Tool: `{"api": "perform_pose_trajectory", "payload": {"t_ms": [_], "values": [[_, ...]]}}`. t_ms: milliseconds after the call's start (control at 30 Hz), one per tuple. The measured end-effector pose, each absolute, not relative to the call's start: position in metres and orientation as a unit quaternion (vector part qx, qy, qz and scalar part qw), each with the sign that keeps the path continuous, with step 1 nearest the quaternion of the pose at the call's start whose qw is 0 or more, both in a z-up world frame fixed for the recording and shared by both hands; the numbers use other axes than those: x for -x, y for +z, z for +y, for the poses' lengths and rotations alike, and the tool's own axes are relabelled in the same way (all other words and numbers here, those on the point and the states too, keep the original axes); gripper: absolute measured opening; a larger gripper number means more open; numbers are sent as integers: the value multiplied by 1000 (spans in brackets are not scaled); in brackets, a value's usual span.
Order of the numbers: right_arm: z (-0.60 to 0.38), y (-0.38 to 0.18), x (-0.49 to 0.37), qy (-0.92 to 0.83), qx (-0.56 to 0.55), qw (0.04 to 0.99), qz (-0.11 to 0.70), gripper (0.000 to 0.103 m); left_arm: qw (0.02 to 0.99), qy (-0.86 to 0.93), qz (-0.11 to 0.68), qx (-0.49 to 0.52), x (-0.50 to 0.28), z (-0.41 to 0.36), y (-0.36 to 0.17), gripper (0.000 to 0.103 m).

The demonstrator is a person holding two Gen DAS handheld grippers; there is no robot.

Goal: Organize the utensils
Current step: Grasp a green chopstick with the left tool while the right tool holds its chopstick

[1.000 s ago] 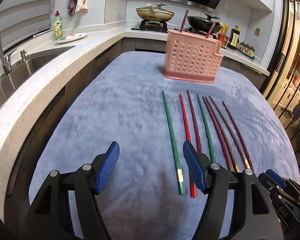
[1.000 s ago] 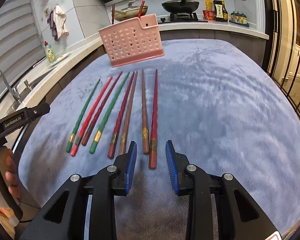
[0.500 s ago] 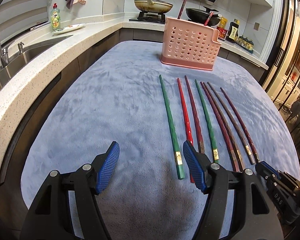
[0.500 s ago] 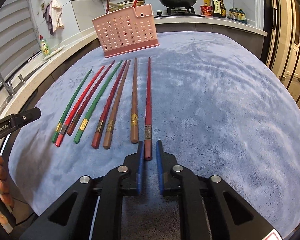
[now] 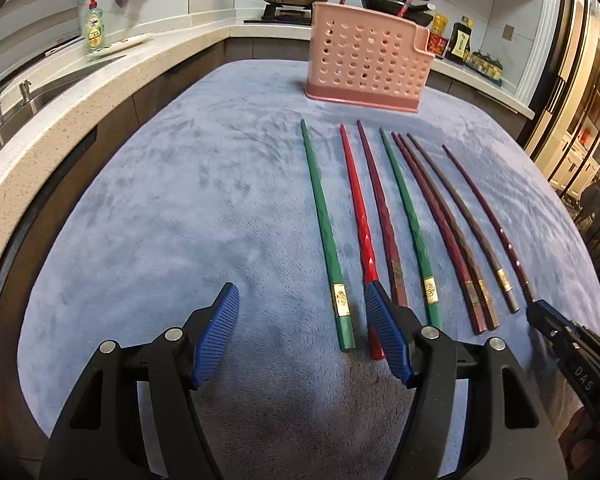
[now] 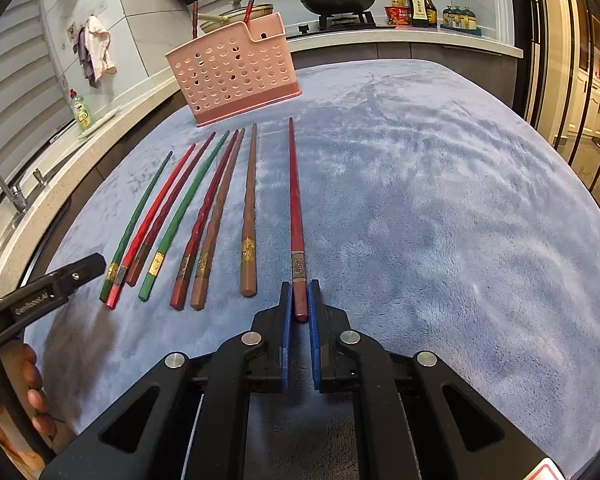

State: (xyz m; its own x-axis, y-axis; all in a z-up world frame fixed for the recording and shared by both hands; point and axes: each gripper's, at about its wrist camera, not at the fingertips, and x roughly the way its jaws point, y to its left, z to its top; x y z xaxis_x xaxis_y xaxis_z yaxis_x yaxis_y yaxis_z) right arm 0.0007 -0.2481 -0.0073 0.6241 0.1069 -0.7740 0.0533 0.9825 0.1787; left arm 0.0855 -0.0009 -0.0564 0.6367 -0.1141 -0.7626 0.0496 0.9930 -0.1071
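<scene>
Several chopsticks lie side by side on the blue-grey cloth (image 5: 180, 216), tips toward a pink perforated holder (image 5: 364, 60) (image 6: 236, 76) that has two chopsticks standing in it. My right gripper (image 6: 299, 304) is shut on the thick end of the rightmost, dark red chopstick (image 6: 296, 216) (image 5: 488, 216). My left gripper (image 5: 300, 300) is open just above the cloth. The leftmost green chopstick's (image 5: 328, 240) end lies between its fingers, close to the right finger (image 5: 384, 332). That finger covers part of the bright red chopstick (image 5: 358, 208) beside it.
A stone counter with a sink (image 5: 28, 92) and a dish soap bottle (image 5: 94, 26) curves along the left. Pans on a stove (image 6: 340, 0) and sauce bottles (image 6: 420, 0) stand behind the holder. A person's hand (image 6: 32, 400) holds the left gripper's handle.
The right gripper's jaws have shut on the end of the dark red chopstick. The left gripper has sunk closer to the cloth, still open at the same width.
</scene>
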Motion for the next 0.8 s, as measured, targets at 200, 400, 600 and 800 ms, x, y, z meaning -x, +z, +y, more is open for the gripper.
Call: {"api": "perform_pose_trajectory", "payload": {"t_ms": [200,400,600,800], "values": [[-248,-7,-1,15,-93,896,434,7,901,-36,431,33,-89,1,-66,54],[-247,-8,-4,14,-88,896,434,7,902,-32,429,29,-89,2,-67,41],[-246,-9,-9,15,-88,896,435,7,901,-35,431,40,-91,8,-67,23],[-248,1,-4,17,-94,899,428,7,897,-46,437,51,-92,15,-62,9]]}}
